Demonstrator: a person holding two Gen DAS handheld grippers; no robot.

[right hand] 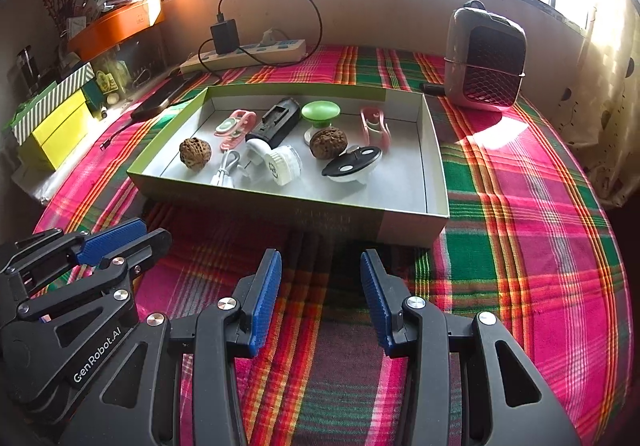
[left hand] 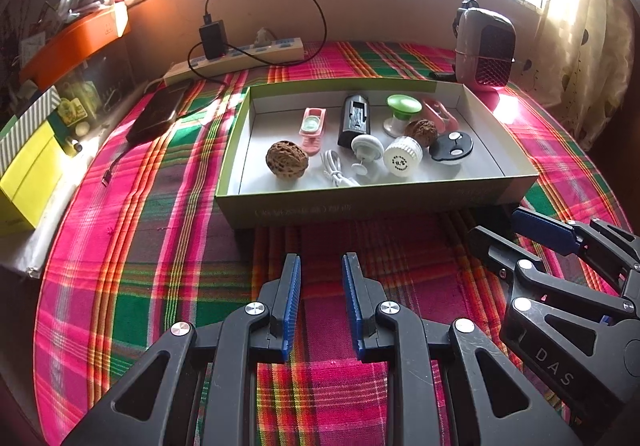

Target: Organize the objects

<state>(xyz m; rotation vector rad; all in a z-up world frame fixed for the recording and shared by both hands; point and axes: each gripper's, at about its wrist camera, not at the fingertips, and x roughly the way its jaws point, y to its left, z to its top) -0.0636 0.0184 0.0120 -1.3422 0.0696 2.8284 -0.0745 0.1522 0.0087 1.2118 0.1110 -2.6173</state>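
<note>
Barred window behind, bright; the surface (left hand: 168, 286) wears a woven plaid cloth in pink, green and orange. We take the box (left hand: 360, 202) as our landmark: a shallow cardboard tray, green outside, pale inside, lying mid-cloth.

All the small items sit inside the box, so we judge the sorting well along. Near its front left corner, a ridged brown walnut (left hand: 287, 164); a second walnut (left hand: 421, 132) sits toward the right, touching a green mushroom-shaped knob (left hand: 403, 105). Between them: a black charger cradle (left hand: 354, 120), hard plastic, and a white ribbed cap (left hand: 402, 162). A coiled white cable (left hand: 338, 174) lies just by the front wall. A pink clip (left hand: 312, 126) lies behind the left walnut.

Left gripper (left hand: 321, 278) hovers just before the box's front wall, jaws apart, holding nothing. Right gripper (right hand: 321, 274) likewise, jaws wider, nothing between them. Blue pads are ribbed rubber, for grip on smooth plastics.

Behind the box: a power strip (left hand: 256, 50) by the wall, a heater (left hand: 486, 46) to the right.
</note>
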